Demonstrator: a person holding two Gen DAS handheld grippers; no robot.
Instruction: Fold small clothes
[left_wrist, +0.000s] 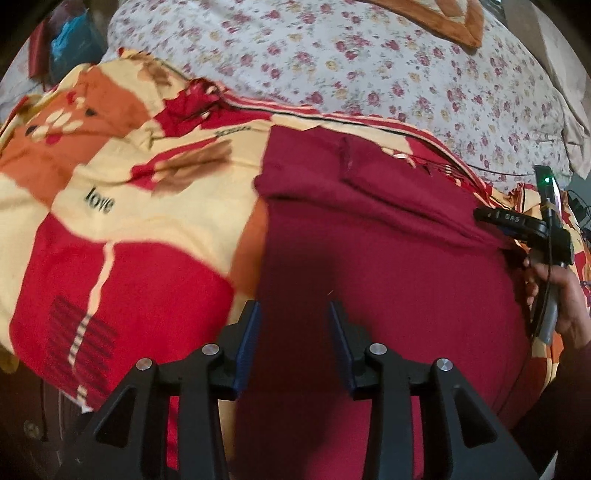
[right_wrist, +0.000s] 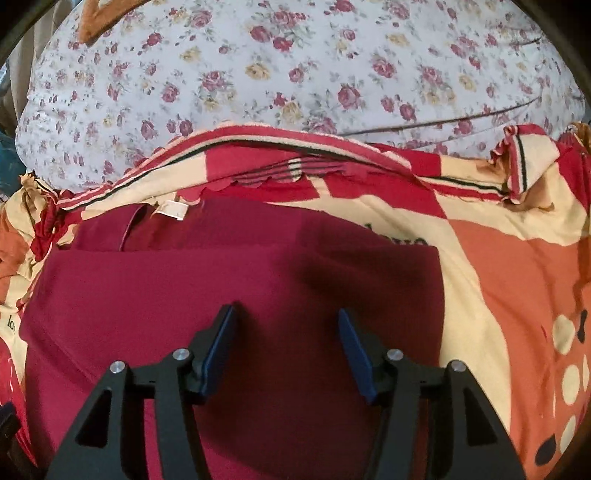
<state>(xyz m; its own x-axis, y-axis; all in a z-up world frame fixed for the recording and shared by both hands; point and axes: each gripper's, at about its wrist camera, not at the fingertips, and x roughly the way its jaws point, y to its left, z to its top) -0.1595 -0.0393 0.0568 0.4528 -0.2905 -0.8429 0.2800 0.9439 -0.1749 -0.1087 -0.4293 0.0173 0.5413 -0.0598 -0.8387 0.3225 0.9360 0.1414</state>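
A dark maroon knit garment (left_wrist: 369, 266) lies flat on a red, cream and orange patterned blanket (left_wrist: 122, 177), filling the centre and lower right of the left wrist view and the lower centre of the right wrist view, its far portion folded over as a band across the upper part of the cloth. The left gripper (left_wrist: 293, 314) hovers over the garment's lower part with its blue-padded fingers (left_wrist: 249, 332) spread and grasping nothing. The right gripper (right_wrist: 286, 317) is likewise released above the cloth, while a white bedsheet with small red roses (right_wrist: 295, 66) fills the top of both frames.
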